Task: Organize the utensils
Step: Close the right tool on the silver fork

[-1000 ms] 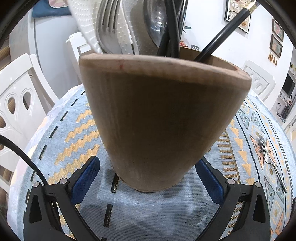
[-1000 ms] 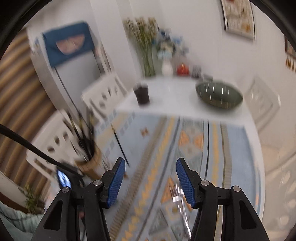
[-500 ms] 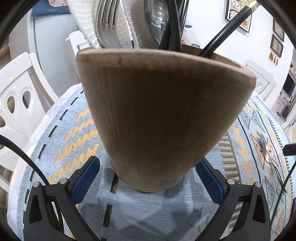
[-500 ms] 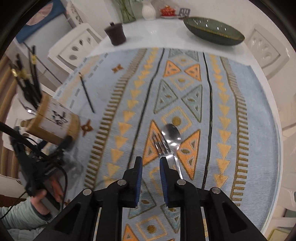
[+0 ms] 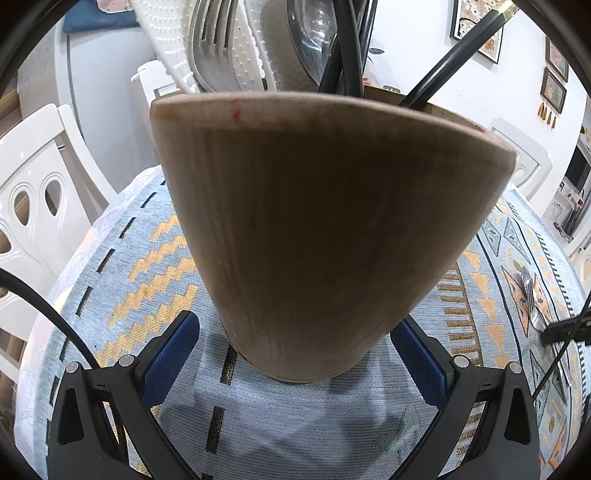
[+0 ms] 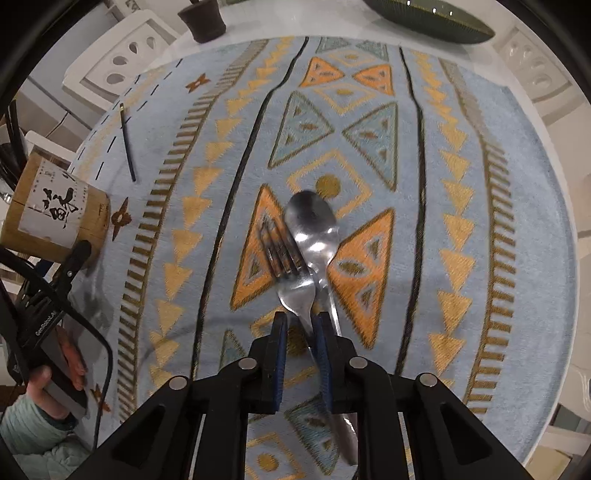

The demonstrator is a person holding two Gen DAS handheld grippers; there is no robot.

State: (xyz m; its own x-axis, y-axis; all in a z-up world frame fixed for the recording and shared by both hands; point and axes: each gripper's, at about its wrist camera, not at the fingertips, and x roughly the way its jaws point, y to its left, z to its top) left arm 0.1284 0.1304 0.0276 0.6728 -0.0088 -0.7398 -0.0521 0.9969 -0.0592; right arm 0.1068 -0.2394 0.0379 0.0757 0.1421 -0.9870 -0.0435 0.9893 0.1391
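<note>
A steel fork (image 6: 291, 273) and a spoon (image 6: 312, 218) lie side by side on the patterned tablecloth (image 6: 461, 221). My right gripper (image 6: 300, 325) points straight down over them. Its jaws have just been closing; the fork's thin handle runs between the pads, with a slit still showing beside it. The spoon's handle passes outside the right finger. My left gripper (image 5: 295, 332) stands wide open around the base of the wooden utensil holder (image 5: 325, 229), which holds a fork, a spoon and black chopsticks (image 5: 343, 44). The holder (image 6: 55, 218) stands at the table's left edge.
One black chopstick (image 6: 127, 144) lies loose on the cloth near the holder. A dark cup (image 6: 203, 18) and a green bowl (image 6: 428, 18) stand at the far side. White chairs (image 6: 122, 66) ring the table. A person's hand (image 6: 40, 376) holds the left gripper.
My right gripper dropped from a raised, forward-looking pose to just above the fork, and its jaws narrowed from wide open to a slit. The holder's rim leaned slightly nearer my left camera.
</note>
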